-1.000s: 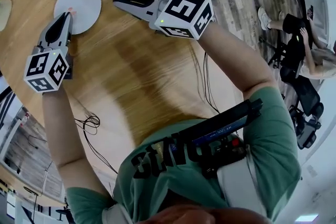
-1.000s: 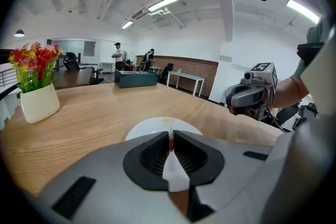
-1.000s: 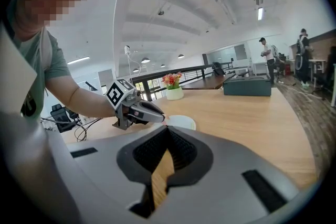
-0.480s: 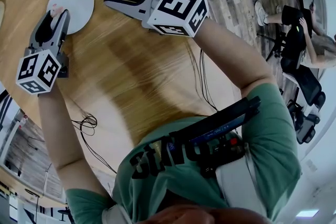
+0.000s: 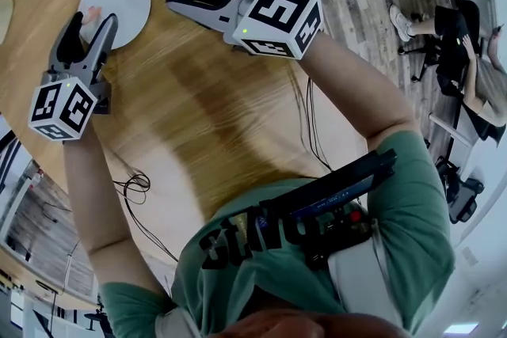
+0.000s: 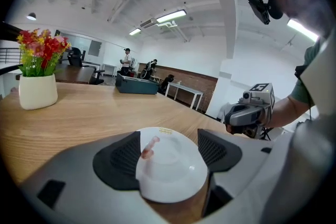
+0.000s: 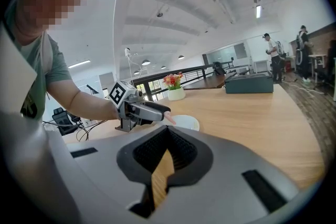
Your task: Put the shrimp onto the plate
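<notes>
Since a second ago your left tool (image 6: 170,153) has just been opening its jaws: they were pinched on the shrimp (image 6: 149,146) at the plate's edge, and now they stand wide apart with no pad pressing on it, while your right tool (image 7: 167,136) sits where it was. Nearest you, a loop of thin cables (image 5: 135,186) lies at the near edge of the wooden desk (image 5: 198,91). Farther out, your two tools are held over the desk well apart, the left one low on the left and the right one near the middle. Your right tool is closed, its pads meeting at the tips with nothing between them, only desk wood showing through the slit below. Your left tool spans the white plate (image 6: 173,181), which shows between its spread jaws. The pink shrimp stands tilted just beside the inner edge of the left pad, its lower end at the left part of the plate. I cannot tell whether it still touches that pad. The plate sits flat on the desk, left of your right tool. Beyond it, far left on the desk, a cream vase (image 6: 38,91) holds red and yellow flowers (image 6: 42,52). Farther still, a dark case (image 6: 136,84) rests on the desk's far side, with people standing behind it.
</notes>
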Demonstrator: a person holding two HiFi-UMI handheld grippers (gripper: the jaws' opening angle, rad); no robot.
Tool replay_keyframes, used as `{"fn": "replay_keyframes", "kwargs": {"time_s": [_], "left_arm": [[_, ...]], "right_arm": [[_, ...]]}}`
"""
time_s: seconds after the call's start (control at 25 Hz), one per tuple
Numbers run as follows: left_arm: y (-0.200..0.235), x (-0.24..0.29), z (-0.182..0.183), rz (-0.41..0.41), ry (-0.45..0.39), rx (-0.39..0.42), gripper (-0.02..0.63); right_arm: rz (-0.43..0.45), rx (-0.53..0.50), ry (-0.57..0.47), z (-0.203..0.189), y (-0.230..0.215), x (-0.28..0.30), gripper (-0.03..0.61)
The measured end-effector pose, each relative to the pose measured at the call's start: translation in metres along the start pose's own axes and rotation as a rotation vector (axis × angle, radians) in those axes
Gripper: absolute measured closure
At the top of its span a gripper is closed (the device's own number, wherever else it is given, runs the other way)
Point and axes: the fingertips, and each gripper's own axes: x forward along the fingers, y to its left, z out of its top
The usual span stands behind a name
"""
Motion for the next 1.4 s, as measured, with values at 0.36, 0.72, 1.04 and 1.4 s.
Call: {"fn": "replay_keyframes", "kwargs": {"time_s": [0.36, 0.72, 1.04, 1.4], "left_arm": [[-0.008, -0.005, 0.005, -0.023, -0.016, 0.008, 0.288], [-0.012, -0.008, 0.005, -0.035, -0.024, -0.008, 0.288], [-0.026, -0.026, 0.013, -0.056, -0.042, -0.024, 0.288], [-0.043, -0.054, 0.031, -0.073, -0.061, -0.01, 0.29]], "right_arm": [[0.001, 0.006, -0.005, 0.0, 0.004, 0.001, 0.575], [0.001, 0.005, -0.012, 0.005, 0.006, 0.002, 0.575], [-0.01, 0.0, -0.023, 0.018, 0.017, -0.005, 0.575], [-0.021, -0.028, -0.035, 0.041, 0.036, -0.017, 0.575]]}}
